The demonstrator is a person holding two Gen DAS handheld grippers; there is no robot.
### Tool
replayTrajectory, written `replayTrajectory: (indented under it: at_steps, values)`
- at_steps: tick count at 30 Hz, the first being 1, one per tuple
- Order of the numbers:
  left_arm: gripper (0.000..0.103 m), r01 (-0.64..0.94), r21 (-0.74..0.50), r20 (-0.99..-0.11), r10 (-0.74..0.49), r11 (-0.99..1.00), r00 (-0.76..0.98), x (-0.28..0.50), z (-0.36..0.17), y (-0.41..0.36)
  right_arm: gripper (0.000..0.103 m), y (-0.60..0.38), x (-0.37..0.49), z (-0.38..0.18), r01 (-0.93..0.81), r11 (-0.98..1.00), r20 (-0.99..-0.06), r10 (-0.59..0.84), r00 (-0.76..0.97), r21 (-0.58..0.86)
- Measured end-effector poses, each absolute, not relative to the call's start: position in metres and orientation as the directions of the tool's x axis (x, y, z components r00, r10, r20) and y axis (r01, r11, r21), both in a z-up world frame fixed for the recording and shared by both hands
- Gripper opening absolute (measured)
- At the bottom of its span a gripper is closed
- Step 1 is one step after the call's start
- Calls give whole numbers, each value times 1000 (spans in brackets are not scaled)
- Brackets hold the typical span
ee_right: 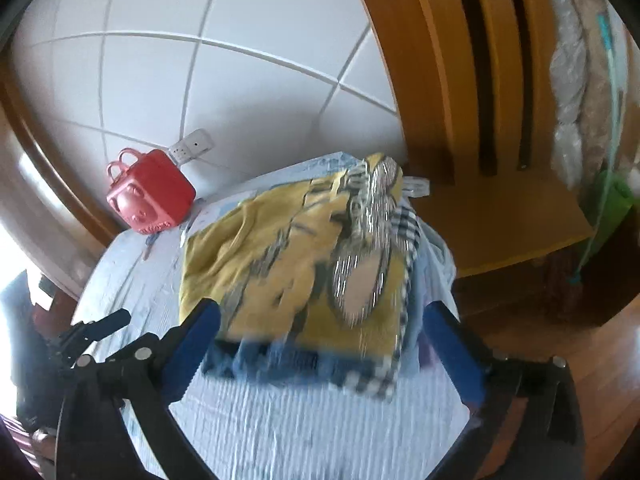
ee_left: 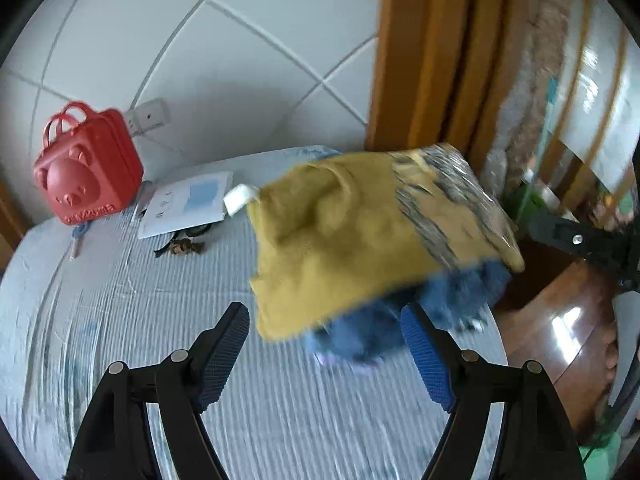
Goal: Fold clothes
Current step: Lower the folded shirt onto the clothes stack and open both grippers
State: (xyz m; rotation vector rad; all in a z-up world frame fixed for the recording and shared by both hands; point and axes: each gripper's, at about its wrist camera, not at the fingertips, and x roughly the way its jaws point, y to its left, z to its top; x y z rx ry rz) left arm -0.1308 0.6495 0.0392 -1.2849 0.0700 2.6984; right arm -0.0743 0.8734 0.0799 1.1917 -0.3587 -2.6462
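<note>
Folded yellow garment (ee_left: 344, 240) atop a blue garment (ee_left: 460, 300) on the striped bed (ee_left: 120, 300), right of the red bear case (ee_left: 86, 168), long axis crosswise, just ahead of left gripper (ee_left: 324, 344) and nearer right gripper (ee_right: 324, 336), both spread wide, empty.

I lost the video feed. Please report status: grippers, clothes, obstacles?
Left gripper open, empty. Right gripper open, empty. Yellow garment folded on top of blue garment, on the bed. Red case and papers far back, not in the way.
</note>
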Motion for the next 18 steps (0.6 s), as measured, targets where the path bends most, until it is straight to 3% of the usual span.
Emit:
replayTrajectory:
  at_steps: [9, 18]
  values:
    - [79, -222, -66, -758, 194, -973, -623, -41, 48, 670, 103, 854, 2, 51, 41, -969, -743, -215, -634, 246]
    - [79, -229, -48, -775, 181, -972, -606, -33, 43, 677, 103, 847, 22, 51, 25, -976, -741, -183, -647, 219]
